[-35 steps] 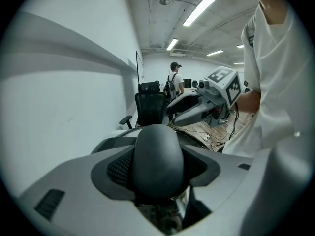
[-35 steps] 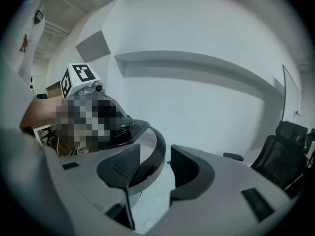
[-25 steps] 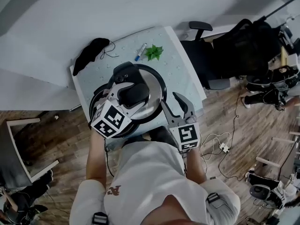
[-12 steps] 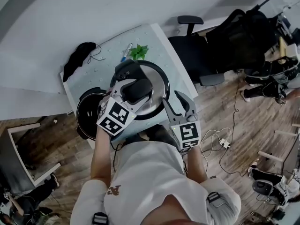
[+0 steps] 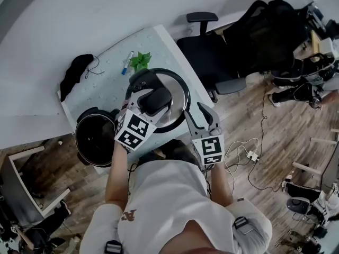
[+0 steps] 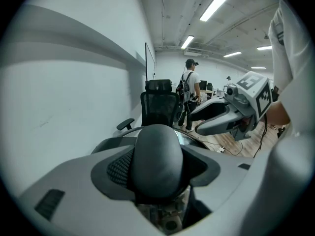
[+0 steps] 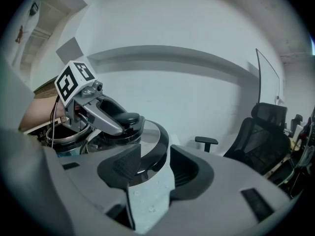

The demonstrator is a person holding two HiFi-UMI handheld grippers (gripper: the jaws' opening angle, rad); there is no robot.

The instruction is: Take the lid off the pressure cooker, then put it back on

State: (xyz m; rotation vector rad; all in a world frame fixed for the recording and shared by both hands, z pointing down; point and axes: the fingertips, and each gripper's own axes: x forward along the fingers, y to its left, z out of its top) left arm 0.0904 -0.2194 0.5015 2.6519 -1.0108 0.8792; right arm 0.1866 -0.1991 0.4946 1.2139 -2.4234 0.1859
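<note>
The pressure cooker pot [image 5: 95, 136] stands open at the table's left front edge, dark inside. Its round steel lid [image 5: 172, 94] hangs to the right of the pot, over the table's right side. My left gripper [image 5: 151, 102] is shut on the lid's black handle [image 6: 157, 156], which fills the gap between its jaws. My right gripper [image 5: 202, 116] is open at the lid's near right rim. In the right gripper view the rim [image 7: 160, 144] runs between the jaws with a gap beside the right one. The pot [image 7: 64, 134] shows behind the left gripper [image 7: 123, 122].
On the white table [image 5: 106, 83] lie a black cloth [image 5: 74, 73], a blue marker [image 5: 127, 62] and a small green plant [image 5: 140, 61]. A black office chair [image 5: 212, 57] stands right of the table. Cables [image 5: 243, 157] trail on the wooden floor. A person [image 6: 191, 92] stands far off.
Both grippers have carried the lid to the right, off the pot. The pot, half covered a second ago, now stands fully uncovered.
</note>
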